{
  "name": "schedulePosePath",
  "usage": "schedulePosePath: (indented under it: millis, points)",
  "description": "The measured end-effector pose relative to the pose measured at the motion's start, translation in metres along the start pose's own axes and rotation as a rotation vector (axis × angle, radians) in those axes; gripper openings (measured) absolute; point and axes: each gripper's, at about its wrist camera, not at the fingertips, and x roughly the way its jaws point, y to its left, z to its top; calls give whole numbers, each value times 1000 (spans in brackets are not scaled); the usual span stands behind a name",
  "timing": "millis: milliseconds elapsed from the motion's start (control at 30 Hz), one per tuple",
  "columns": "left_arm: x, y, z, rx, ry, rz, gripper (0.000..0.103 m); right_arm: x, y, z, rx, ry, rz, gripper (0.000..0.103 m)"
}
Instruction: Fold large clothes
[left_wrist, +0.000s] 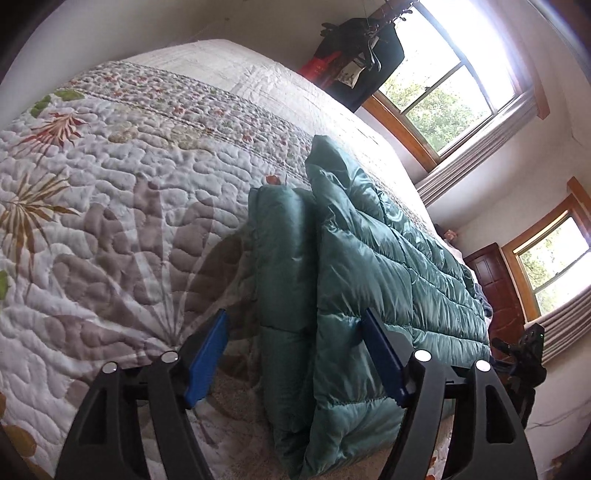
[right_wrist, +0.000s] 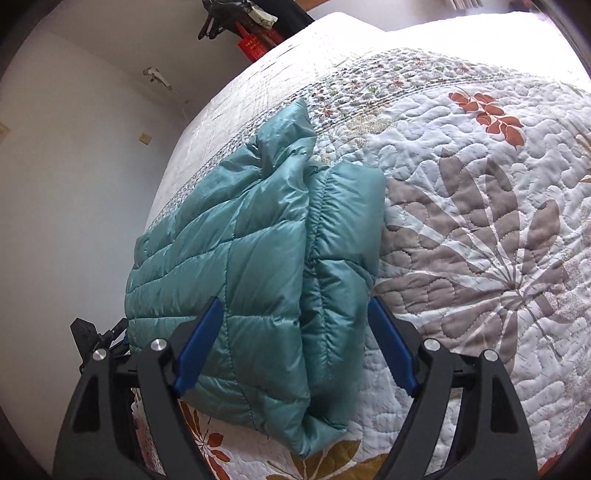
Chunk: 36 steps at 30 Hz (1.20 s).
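A teal quilted puffer jacket (left_wrist: 369, 266) lies folded on the bed, its sleeve (left_wrist: 284, 258) laid alongside the body. My left gripper (left_wrist: 295, 325) is open and held just short of the jacket's near edge, nothing between its blue pads. From the other side, the jacket (right_wrist: 240, 258) shows as a thick folded bundle with a narrower folded part (right_wrist: 343, 236) on its right. My right gripper (right_wrist: 295, 314) is open, its jaws standing to either side of the bundle's near end without gripping it. The other gripper (right_wrist: 92, 339) shows at the jacket's far side.
A floral quilted bedspread (left_wrist: 110, 221) covers the wide bed (right_wrist: 480, 184). Dark clothes hang (left_wrist: 354, 55) by a window (left_wrist: 443, 85) beyond the bed. A wooden door (left_wrist: 495, 288) and a second window stand at the right. A white wall (right_wrist: 74, 184) lies left of the bed.
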Motion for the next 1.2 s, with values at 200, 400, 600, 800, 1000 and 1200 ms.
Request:
schedulePosePath:
  millis: [200,400,600,800,1000,1200]
  points:
    - [19,9,12,-43,17,-74,74,23,-13,9,41,34,41,83]
    - [41,16,23,-72,34,-83,78,42,-20,10,57,56,83,87]
    - [59,15,30,-106,33,-126,80,46,-17,8,18,40,91,84]
    - [63,11,27,-115,39,-167,51,48,-10,0,-19,24,132,48]
    - [49,2,22,-96,2,-169,23,31,13,-8,-75,-8,111,21]
    - [19,-14,17,-83,-16,-191,18,-2,33,-19,-90,-26,136,17]
